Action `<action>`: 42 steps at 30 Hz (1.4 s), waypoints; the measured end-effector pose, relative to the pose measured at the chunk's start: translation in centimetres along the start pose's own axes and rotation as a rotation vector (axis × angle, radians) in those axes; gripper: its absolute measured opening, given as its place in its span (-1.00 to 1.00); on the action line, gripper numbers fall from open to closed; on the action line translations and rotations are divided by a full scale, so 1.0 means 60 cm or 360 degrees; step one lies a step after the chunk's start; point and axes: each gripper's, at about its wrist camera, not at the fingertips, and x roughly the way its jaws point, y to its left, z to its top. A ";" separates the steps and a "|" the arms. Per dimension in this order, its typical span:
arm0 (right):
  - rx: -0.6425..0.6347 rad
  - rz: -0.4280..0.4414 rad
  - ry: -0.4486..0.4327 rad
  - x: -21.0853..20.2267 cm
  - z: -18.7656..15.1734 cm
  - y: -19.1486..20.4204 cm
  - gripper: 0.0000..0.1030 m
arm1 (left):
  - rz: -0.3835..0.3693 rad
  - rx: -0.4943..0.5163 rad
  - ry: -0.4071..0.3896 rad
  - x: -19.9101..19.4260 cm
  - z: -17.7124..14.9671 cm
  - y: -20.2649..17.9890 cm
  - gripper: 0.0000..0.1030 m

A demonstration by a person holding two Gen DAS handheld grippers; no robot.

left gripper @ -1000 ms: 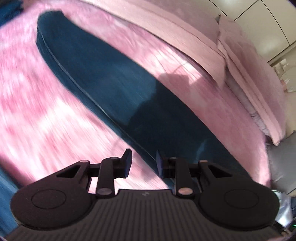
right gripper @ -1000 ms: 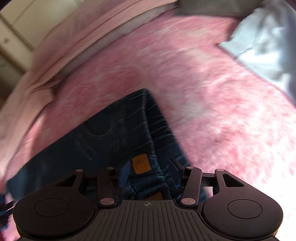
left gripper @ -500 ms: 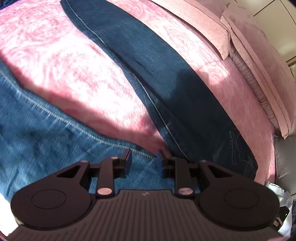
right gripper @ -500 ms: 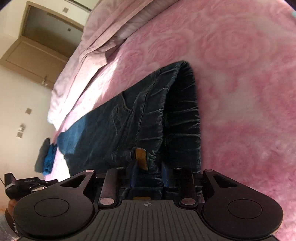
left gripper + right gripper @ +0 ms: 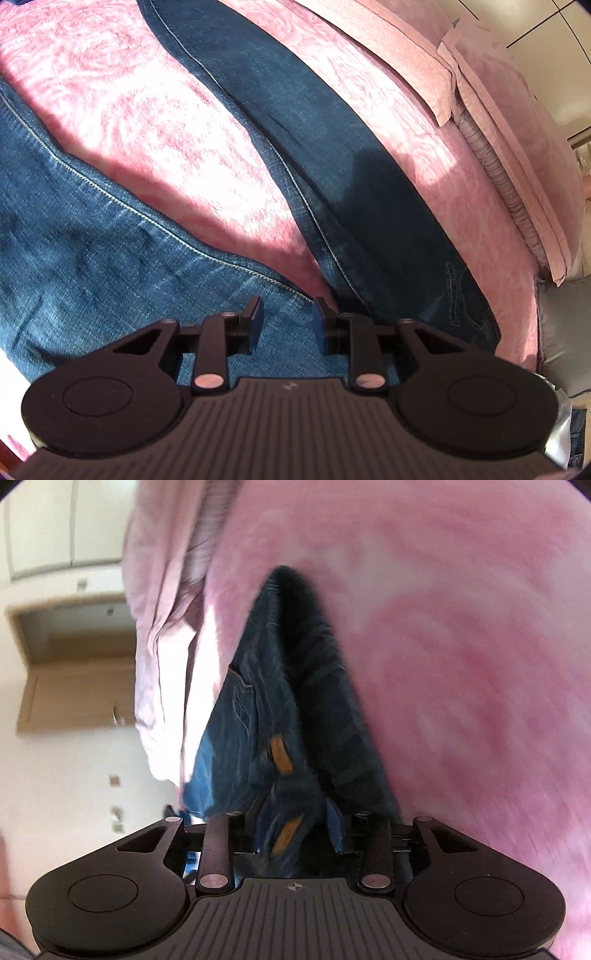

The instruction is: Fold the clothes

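Denim fills the left wrist view: the jeans [image 5: 332, 155] lie spread on the pink bedspread [image 5: 159, 122], one leg running from the top edge of the picture down toward the bed's right side, the other crossing the lower left, with bare bedspread showing in the wedge between them. The left gripper [image 5: 286, 319] hovers just above the point where the two legs meet, its fingers apart with nothing between them. Folded pink bedding [image 5: 491, 122] lies along the far edge of the bed. In the right wrist view the right gripper [image 5: 295, 823] is clamped on the bunched waistband of the jeans [image 5: 258, 716], the tan label [image 5: 281, 755] just ahead of its fingers, and the cloth is drawn up off the bedspread [image 5: 461, 664]. The step in hand looks like bringing one leg over the other to halve the jeans lengthwise; the next move probably calls for the left gripper to close on a leg or the crotch seam while the right keeps the waist taut. The right view is smeared by motion, so the pocket stitching and the wall beyond are hard to read, and the leg hems are cut off in both views
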 end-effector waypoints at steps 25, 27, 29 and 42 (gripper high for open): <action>-0.0703 -0.0834 -0.0439 0.045 -0.089 0.139 -0.98 | -0.0061 0.0085 0.0045 0.015 -0.049 -0.029 -0.56; -0.0845 -0.0803 -0.0499 0.022 -0.104 0.171 -0.99 | -0.0045 0.0086 0.0047 0.015 -0.054 -0.025 -0.56; -0.0792 -0.0810 -0.0438 0.016 -0.096 0.147 -0.98 | -0.0040 0.0054 0.0062 0.021 -0.059 -0.020 -0.56; -0.0737 -0.0884 -0.0403 0.040 -0.068 0.146 -0.82 | -0.0013 0.0104 0.0070 0.015 -0.075 -0.022 -0.56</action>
